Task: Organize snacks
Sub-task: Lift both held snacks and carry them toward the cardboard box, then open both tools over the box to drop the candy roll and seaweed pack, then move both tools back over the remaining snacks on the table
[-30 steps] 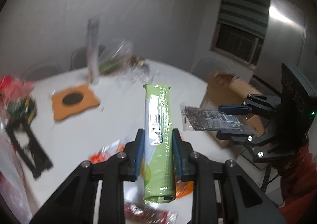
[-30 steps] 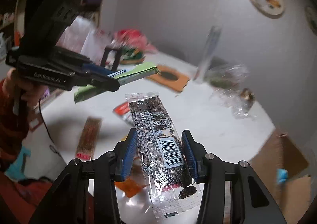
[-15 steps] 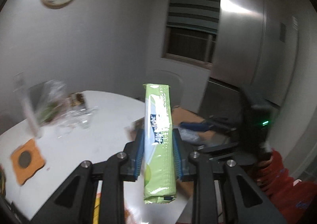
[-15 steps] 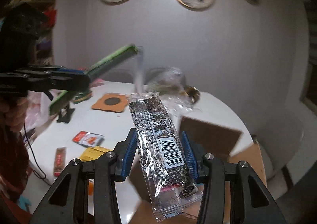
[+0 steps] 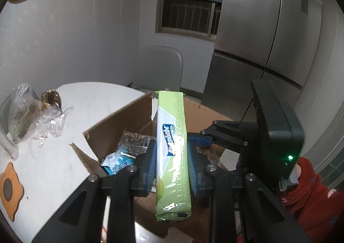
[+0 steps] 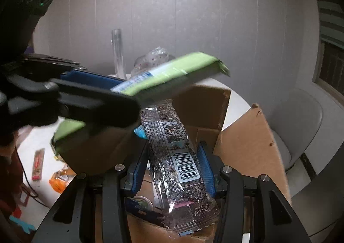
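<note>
My left gripper (image 5: 171,161) is shut on a long green snack packet (image 5: 173,146) and holds it above an open cardboard box (image 5: 120,122). My right gripper (image 6: 173,163) is shut on a clear packet of dark seed bar (image 6: 172,146) with a barcode, held over the same box (image 6: 245,142). The green packet (image 6: 172,71) and the left gripper cross just above the right gripper in the right wrist view. The right gripper (image 5: 198,138) shows in the left wrist view beside the green packet. A blue-and-white packet (image 5: 117,164) lies inside the box.
The box stands at the edge of a round white table (image 5: 90,101). Crumpled clear bags (image 5: 32,116) and an orange coaster (image 5: 9,187) lie on the table. Loose snacks (image 6: 38,164) lie at its left. A grey chair (image 5: 160,66) stands behind the box.
Both grippers have swung from over the table to above the open box, each still holding its packet. The box interior has come into view below them.
</note>
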